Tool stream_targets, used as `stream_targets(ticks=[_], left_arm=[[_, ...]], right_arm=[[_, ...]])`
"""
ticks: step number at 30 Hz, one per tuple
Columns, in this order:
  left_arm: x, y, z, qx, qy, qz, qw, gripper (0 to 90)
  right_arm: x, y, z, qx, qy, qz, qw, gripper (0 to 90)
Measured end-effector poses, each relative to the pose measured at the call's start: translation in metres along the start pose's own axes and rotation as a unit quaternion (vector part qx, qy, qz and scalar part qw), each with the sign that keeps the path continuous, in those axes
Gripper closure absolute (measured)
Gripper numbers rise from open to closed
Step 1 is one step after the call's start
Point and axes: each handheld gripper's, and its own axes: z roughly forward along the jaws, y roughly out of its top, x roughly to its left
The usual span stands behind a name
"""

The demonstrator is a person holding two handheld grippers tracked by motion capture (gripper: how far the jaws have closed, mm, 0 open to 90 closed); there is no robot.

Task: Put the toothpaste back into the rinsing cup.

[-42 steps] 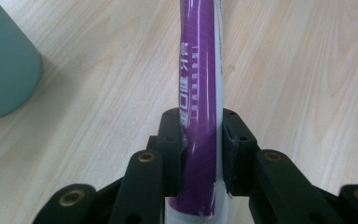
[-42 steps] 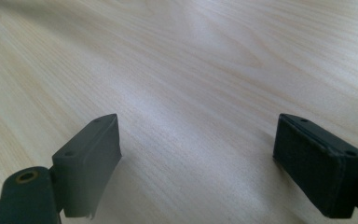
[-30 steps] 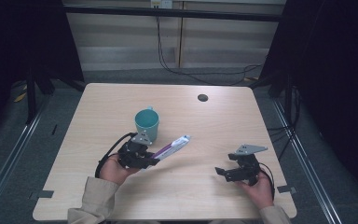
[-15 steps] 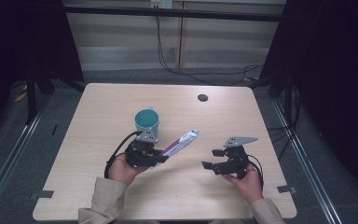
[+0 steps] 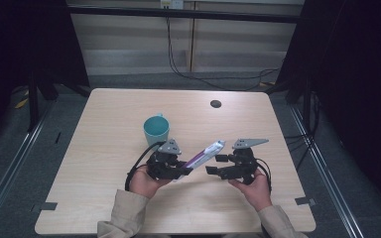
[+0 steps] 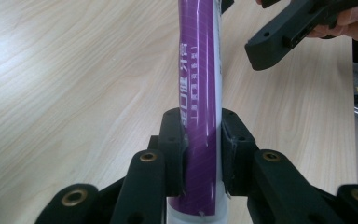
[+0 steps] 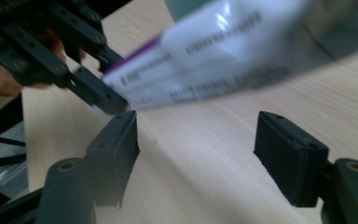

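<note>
High view, sleeves: two beige sleeves (image 5: 129, 218) come in from the bottom edge, one hand behind each claw.
Left claw (image 5: 181, 171): low over the near half of the bench (image 5: 104, 148), jaws clamped on the lower end of a tube (image 5: 206, 152).
Tube: purple and white, raised off the bench, slanting up and away to the right from the left claw, its far end near the grey plate of the right claw.
Right claw (image 5: 212, 164): just beside the tube on its right, jaws pointing left toward the left claw, apart from the tube.
Cup (image 5: 156, 130): teal, upright on the bench beyond the left claw, near the middle.
Hole (image 5: 216, 103): small dark round spot in the bench top, toward the far edge.
Left claw view: the two pads press the tube (image 6: 200, 93) from both sides; the tube runs straight up out of the left claw (image 6: 203, 154); one jaw of the other claw sits at upper right, just beside the tube.
Right claw view: the right claw (image 7: 196, 140) is spread wide, bare bench between the pads; the blurred tube (image 7: 205, 60) crosses above them, its left end in the left claw (image 7: 107, 100).
</note>
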Motion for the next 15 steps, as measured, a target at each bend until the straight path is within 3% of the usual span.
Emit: stream_targets(ticks=[5,8,10,15], left_arm=[[-0.002,-0.0019,0.0045,-0.002,-0.005,0.0,1.0,73.9],[-0.002,-0.003,0.0053,-0.006,-0.011,-0.006,0.9999,73.9],[-0.0025,-0.0029,0.0061,-0.007,-0.012,-0.006,0.9999,73.8],[-0.0034,-0.0018,0.0077,-0.006,-0.015,-0.007,0.9998,73.7]], right_arm=[[0.0034,0.0077,0.0001,-0.008,0.009,-0.001,0.9999,32.7],[0.0016,0.0086,-0.0014,-0.011,0.014,0.007,0.9998,34.3],[-0.0013,0.0085,-0.0027,-0.018,0.028,0.029,0.999,34.8],[-0.003,0.0097,-0.0043,-0.021,0.035,0.04,0.9984,35.7]])
